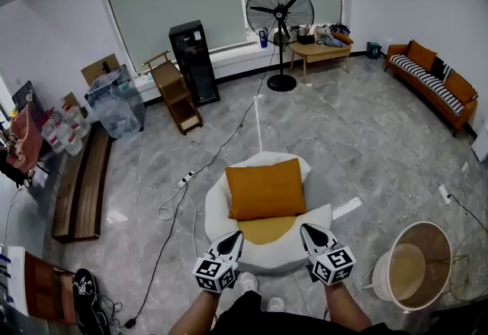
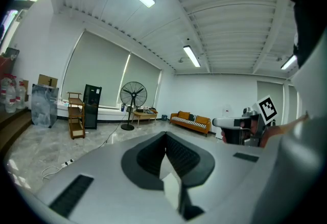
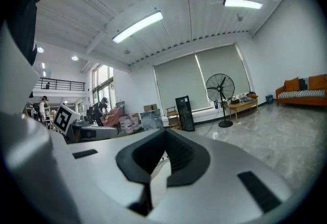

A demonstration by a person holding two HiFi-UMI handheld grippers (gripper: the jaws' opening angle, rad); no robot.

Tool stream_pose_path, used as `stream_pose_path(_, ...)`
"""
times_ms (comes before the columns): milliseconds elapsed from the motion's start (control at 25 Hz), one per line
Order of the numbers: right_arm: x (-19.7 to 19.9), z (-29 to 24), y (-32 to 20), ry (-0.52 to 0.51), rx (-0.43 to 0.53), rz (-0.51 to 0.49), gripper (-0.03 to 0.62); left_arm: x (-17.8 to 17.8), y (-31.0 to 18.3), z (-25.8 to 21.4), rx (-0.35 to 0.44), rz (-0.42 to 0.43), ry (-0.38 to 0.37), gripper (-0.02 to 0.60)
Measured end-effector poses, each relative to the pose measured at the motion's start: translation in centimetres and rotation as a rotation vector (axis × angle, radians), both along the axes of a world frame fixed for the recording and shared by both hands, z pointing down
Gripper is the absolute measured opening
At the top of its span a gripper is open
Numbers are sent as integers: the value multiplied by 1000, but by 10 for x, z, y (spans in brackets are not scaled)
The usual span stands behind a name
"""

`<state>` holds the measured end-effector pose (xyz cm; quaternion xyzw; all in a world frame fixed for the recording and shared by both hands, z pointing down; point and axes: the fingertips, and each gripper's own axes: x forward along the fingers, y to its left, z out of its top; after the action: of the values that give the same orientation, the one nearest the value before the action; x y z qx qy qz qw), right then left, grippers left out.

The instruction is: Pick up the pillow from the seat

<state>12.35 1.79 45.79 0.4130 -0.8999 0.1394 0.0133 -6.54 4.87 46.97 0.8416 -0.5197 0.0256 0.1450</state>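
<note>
We're hovering left claw (image 1: 233, 239) and right claw (image 1: 309, 232), shut and empty, before the pillow (image 1: 264, 188); opening them is likely coming next.

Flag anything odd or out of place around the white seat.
Only loose wiring: a black cable trails across the grey floor to a white power strip beside the white round seat, a possible trip hazard. The orange square pillow rests neatly on it.
</note>
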Motion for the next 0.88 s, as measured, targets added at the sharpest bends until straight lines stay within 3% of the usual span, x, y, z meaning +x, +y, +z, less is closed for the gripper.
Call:
stream_pose_path(360,-27,11,-66,27,-29,-14,6,-28,-63,10,-5,-23,23,12)
stream_pose_path(600,-51,6,-130,-48,-49,7,6,-58,-118,17,-18,-49,5,12)
stream_pose_path(880,-92,23,-178,-16,-94,-25,6,-92,-170,21,-33,-60,15,12)
